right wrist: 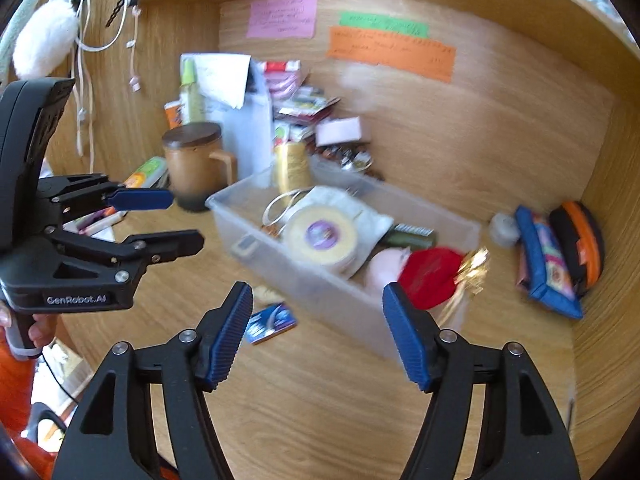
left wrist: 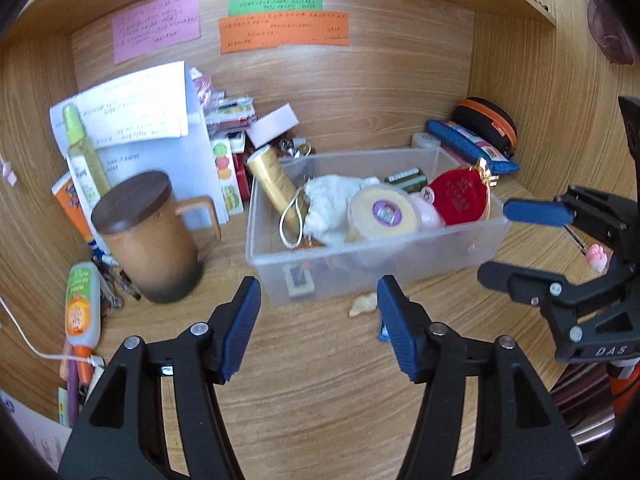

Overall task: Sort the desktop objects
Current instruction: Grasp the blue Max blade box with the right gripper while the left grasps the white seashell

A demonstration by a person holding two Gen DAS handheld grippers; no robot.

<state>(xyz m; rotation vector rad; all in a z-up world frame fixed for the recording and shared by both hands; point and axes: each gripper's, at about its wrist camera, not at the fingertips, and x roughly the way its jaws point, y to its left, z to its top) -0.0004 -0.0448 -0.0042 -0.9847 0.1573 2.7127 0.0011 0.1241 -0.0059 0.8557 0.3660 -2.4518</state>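
A clear plastic bin (left wrist: 280, 256) stands mid-desk and holds a gold tube (left wrist: 274, 178), a white cloth, a round yellow tape roll (left wrist: 382, 212), a red pouch (left wrist: 460, 196) and a dark green battery. The right wrist view shows the bin (right wrist: 320, 292) too. My left gripper (left wrist: 318, 332) is open and empty, just in front of the bin. My right gripper (right wrist: 318, 336) is open and empty, near the bin's front corner. A small blue packet (right wrist: 270, 322) and a beige scrap (left wrist: 364, 304) lie on the desk before the bin.
A brown lidded mug (left wrist: 152, 236) stands left of the bin, with bottles, tubes and papers behind it. A blue pencil case (left wrist: 472, 146) and a black-orange pouch (left wrist: 488, 120) lie at the right wall. Coloured notes hang on the back panel.
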